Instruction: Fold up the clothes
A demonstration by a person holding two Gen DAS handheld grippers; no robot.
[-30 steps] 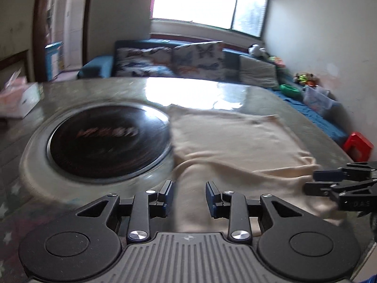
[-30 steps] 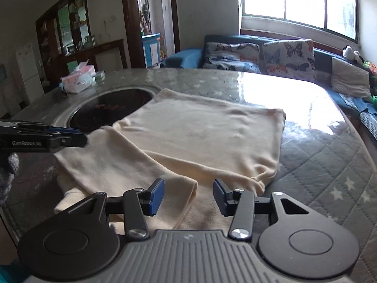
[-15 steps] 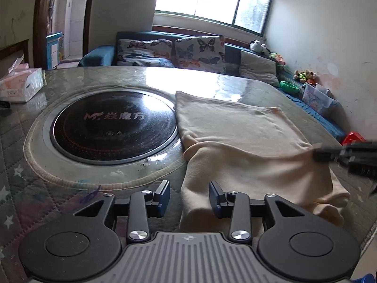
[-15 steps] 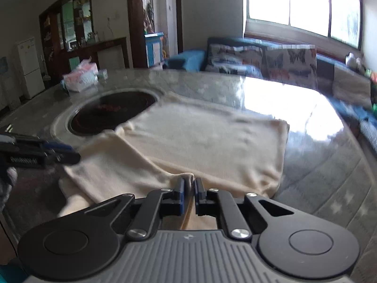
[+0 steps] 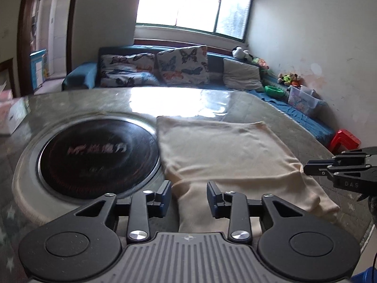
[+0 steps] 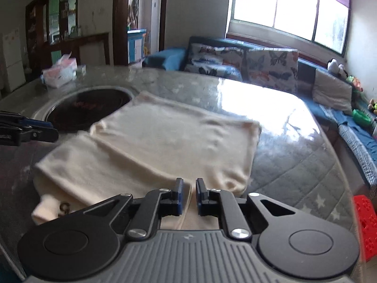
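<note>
Daylight poured through a wide window (image 5: 188, 11) behind a blue sofa (image 6: 235, 47) with butterfly cushions (image 5: 181, 67). In front of it stood a grey table (image 6: 294, 165) covered in a quilted, star-printed cloth under a glossy sheet, with a round black hob (image 5: 96, 155) sunk into its left part. A tissue box (image 6: 60, 73) sat at the far left edge, and a red stool (image 5: 345, 140) stood on the floor to the right.

A cream garment (image 5: 226, 151) lay flat on the table just right of the hob, its left edge touching the hob's rim. Its near part was folded over on itself, making a thicker band across the front.

The left gripper (image 5: 188, 194) hovered low at the garment's near left corner, its blue-padded jaws spread apart, with a strip of cream cloth lying between them but not pinched. The right gripper (image 6: 188, 195) was at the near right edge, jaws drawn almost together with only a narrow gap. A fold of cloth ran up between them; whether the pads were truly clamping it was hard to tell. From the left camera, the right gripper's tip showed side-on at the garment's right edge.
</note>
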